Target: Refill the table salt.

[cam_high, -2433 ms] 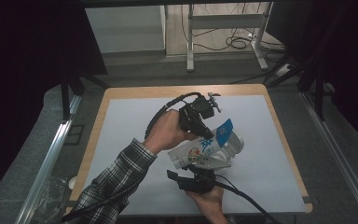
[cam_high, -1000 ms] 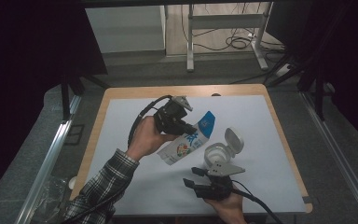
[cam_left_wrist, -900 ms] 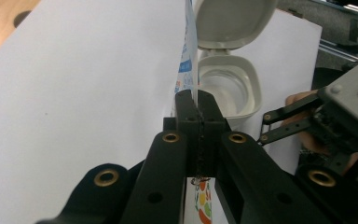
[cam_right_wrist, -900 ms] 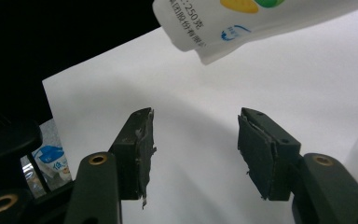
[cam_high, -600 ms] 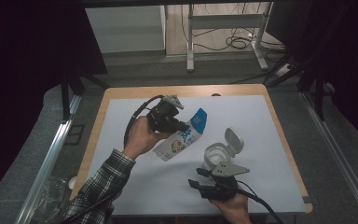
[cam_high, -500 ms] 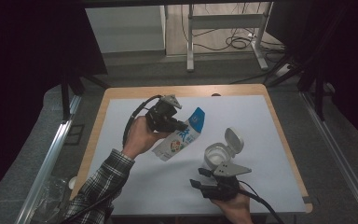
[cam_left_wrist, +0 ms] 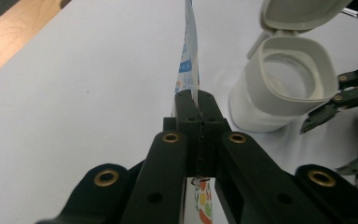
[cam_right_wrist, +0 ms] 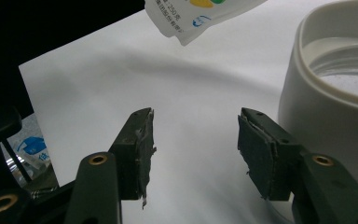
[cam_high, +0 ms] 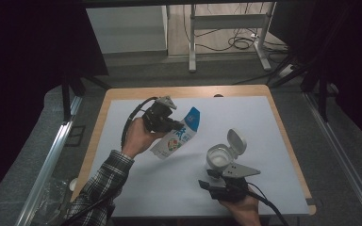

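My left gripper (cam_high: pixel 175 126) is shut on the edge of a white and blue pouch (cam_high: pixel 181 136) with a fruit print, held tilted above the white mat (cam_high: pixel 245 117). In the left gripper view the jaws pinch the pouch (cam_left_wrist: pixel 189 60) edge-on, and the open container (cam_left_wrist: pixel 279 88) stands just to the right. The white container (cam_high: pixel 218 159) has its flip lid (cam_high: pixel 236 139) swung back. My right gripper (cam_high: pixel 209 178) sits near the front edge, just beside the container (cam_right_wrist: pixel 326 93). Its jaws (cam_right_wrist: pixel 193 140) stand open with nothing between them, and the pouch's corner (cam_right_wrist: pixel 200 11) hangs above.
The mat covers a wooden table (cam_high: pixel 188 92). Metal desk legs (cam_high: pixel 192 37) and cables (cam_high: pixel 240 43) lie on the floor beyond the far edge. A rail (cam_high: pixel 52 155) runs along the left side, with crumpled plastic (cam_high: pixel 52 197) below it.
The left gripper has carried the pouch left and a little down, away from the container. The right gripper has stayed beside the container.
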### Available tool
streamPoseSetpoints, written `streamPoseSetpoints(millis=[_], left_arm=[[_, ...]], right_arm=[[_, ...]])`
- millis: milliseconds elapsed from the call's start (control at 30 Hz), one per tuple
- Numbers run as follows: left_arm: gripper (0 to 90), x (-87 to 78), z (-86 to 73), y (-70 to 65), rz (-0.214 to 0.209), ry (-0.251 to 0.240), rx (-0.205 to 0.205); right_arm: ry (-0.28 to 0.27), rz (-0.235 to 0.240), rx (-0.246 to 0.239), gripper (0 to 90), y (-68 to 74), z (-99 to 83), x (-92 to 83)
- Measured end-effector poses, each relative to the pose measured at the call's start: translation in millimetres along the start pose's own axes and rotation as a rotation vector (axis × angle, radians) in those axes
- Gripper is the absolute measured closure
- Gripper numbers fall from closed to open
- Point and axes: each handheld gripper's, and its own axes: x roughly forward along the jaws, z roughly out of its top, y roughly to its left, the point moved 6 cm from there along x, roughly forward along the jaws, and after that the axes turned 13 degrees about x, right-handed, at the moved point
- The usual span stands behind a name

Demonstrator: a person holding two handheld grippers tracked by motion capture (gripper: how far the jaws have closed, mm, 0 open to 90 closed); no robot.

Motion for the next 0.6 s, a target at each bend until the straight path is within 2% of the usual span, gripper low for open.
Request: streamPoseSetpoints(millis=[600], left_arm=[[90.0,1.1,-20.7,9.2,0.022,-0.011,-0.033]], right_arm=[[0.002,-0.001,-0.002,45.8,-0.3,-2.5,1.2]])
